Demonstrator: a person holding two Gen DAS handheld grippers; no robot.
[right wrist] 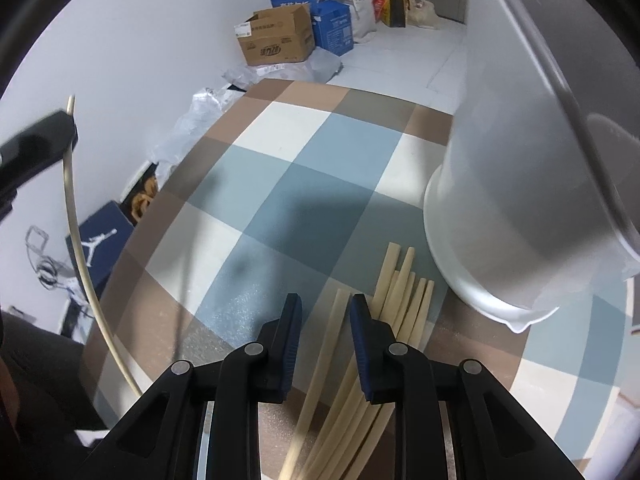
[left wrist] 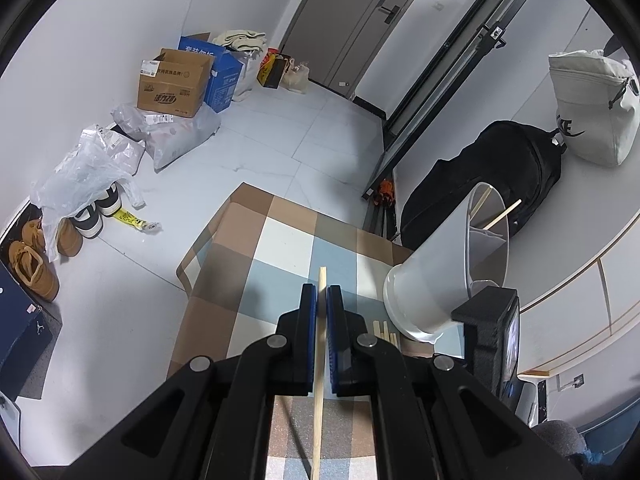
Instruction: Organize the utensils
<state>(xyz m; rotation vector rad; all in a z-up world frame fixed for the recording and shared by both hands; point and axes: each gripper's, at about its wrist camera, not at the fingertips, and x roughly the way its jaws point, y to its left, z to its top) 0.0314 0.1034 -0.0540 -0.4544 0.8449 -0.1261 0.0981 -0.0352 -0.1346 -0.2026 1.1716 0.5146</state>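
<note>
My left gripper (left wrist: pixel 322 290) is shut on a single wooden chopstick (left wrist: pixel 318 392) that runs lengthwise between its blue pads, above the checked tablecloth (left wrist: pixel 280 240). A white utensil holder (left wrist: pixel 440 264) stands to its right with a chopstick (left wrist: pixel 504 214) sticking out of it. In the right wrist view my right gripper (right wrist: pixel 325 306) points down over a loose pile of chopsticks (right wrist: pixel 404 292) beside the holder (right wrist: pixel 500 220). Its jaws stand apart, and one chopstick (right wrist: pixel 338 316) lies between them with a gap at the left pad. The left gripper (right wrist: pixel 66 120) with its held chopstick (right wrist: pixel 76 232) shows at far left.
The table's far and left edges drop to a tiled floor. Cardboard boxes (left wrist: pixel 176 84), plastic bags (left wrist: pixel 92 164) and shoes (left wrist: pixel 36 260) lie there. A black backpack (left wrist: pixel 500 172) and a white bag (left wrist: pixel 592 108) sit on a ledge right of the holder.
</note>
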